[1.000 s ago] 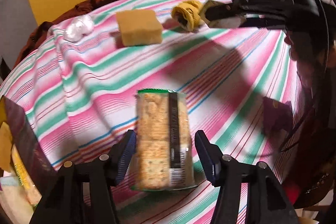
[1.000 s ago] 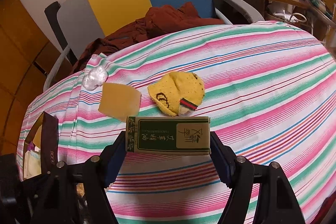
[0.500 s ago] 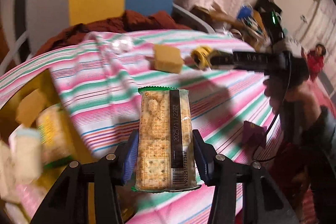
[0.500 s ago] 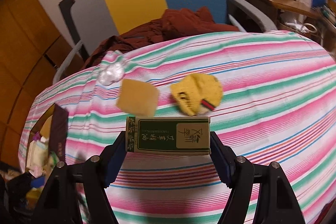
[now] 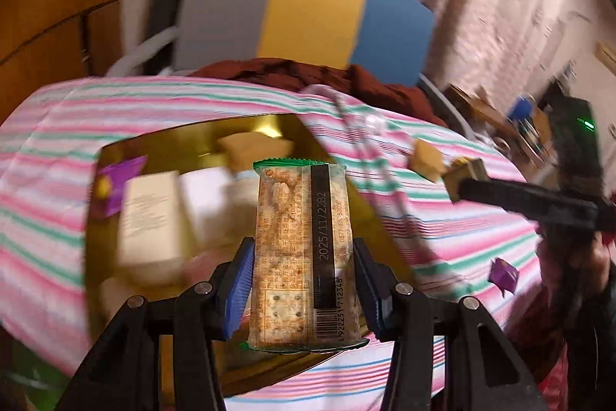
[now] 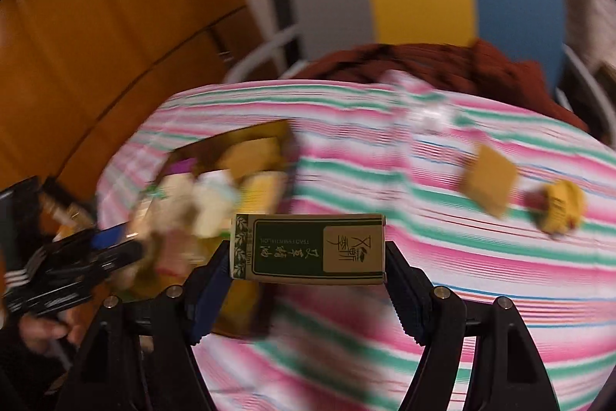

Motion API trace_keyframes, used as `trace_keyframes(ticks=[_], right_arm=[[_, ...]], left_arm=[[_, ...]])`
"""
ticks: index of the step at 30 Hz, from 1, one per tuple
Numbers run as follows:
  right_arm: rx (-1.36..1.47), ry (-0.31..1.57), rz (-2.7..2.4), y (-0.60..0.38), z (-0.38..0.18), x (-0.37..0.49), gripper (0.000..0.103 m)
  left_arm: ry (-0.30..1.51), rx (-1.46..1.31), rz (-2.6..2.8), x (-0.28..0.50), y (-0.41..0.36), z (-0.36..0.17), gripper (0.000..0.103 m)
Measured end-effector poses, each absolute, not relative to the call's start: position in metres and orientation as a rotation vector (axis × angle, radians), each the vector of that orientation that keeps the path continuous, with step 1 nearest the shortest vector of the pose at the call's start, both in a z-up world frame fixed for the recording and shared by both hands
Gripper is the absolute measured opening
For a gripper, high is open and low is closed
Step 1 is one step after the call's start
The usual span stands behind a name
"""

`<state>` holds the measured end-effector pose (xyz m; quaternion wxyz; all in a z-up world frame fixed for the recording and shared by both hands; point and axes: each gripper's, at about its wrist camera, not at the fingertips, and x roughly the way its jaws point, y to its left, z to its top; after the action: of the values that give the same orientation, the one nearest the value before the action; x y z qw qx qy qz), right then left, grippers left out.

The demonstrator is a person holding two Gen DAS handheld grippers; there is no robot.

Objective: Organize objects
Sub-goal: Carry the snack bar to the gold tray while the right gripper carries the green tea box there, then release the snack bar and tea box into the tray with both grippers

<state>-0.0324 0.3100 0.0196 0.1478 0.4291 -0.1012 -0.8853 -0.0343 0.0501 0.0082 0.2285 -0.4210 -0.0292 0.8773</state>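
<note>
In the left wrist view the left gripper (image 5: pixel 304 280) clamps a packet of crackers (image 5: pixel 304 253) upright at centre frame, its blue pads pressed to both long edges, in front of a gold box (image 5: pixel 184 141) full of blurred packages. In the right wrist view the right gripper (image 6: pixel 308 280) squeezes a green and tan carton (image 6: pixel 308 248) by its ends, level, at centre. A tan block (image 6: pixel 488 180) and yellow cloth (image 6: pixel 562 205) lie on the striped tablecloth (image 6: pixel 462 257) at right, the box at left.

Motion blur smears the gold box's (image 6: pixel 231 137) contents (image 6: pixel 200 195), and the cracker packet (image 5: pixel 304 253) hides part of them.
</note>
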Motion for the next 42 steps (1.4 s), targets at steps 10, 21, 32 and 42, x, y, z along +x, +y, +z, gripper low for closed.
trace_keyframes(ticks=[10,21,32,42], right_arm=[[1.262,-0.230,-2.377,0.211,0.000,-0.032,0.089],[1.304,-0.291,-2.460,0.212,-0.013,-0.010,0.097],[1.211,-0.203,-2.680,0.207,0.003,0.007,0.103],[1.155,-0.152,-2.803,0.208,0.007,0.012,0.103]], left_arm=[[-0.163,-1.283,2.530,-0.032,0.004,-0.018,0.064],[-0.068,-1.195,2.618,-0.030,0.020,-0.006,0.069],[0.036,-1.154,2.696,-0.022,0.032,0.002,0.070],[0.095,-1.082,2.713,-0.014,0.043,0.007,0.072]])
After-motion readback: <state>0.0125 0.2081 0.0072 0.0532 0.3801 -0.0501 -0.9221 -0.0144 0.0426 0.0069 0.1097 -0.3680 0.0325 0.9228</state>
